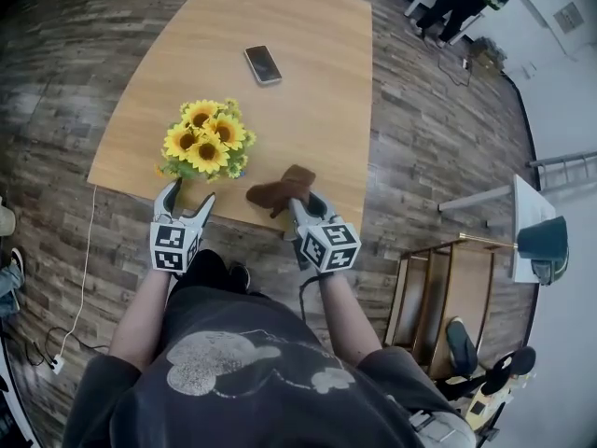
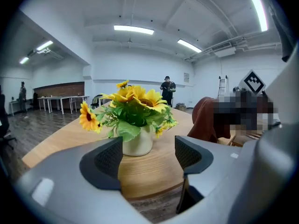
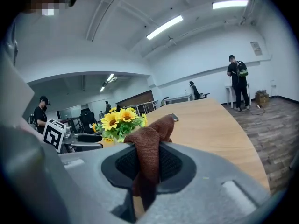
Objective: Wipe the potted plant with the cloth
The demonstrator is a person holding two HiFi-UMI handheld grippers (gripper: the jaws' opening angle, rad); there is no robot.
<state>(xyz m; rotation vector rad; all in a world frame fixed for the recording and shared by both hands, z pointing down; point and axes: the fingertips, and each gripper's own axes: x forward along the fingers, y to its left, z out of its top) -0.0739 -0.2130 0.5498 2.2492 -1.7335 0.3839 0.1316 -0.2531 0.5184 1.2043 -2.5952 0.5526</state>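
There is one wooden table (image 1: 308, 110). One potted plant (image 1: 205, 143) with four large yellow blooms (image 1: 207, 154) stands by its near left corner. One phone (image 1: 263, 64) lies toward its far edge, and one brown cloth (image 1: 280, 192) is over its near edge. There are two grippers, the left gripper (image 1: 189, 194) and the right gripper (image 1: 306, 205).

Left gripper (image 1: 189, 194) jaws apart; right gripper (image 1: 302, 203) jaws clamped on cloth (image 1: 278, 190); 2 forearms extended forward, side by side.
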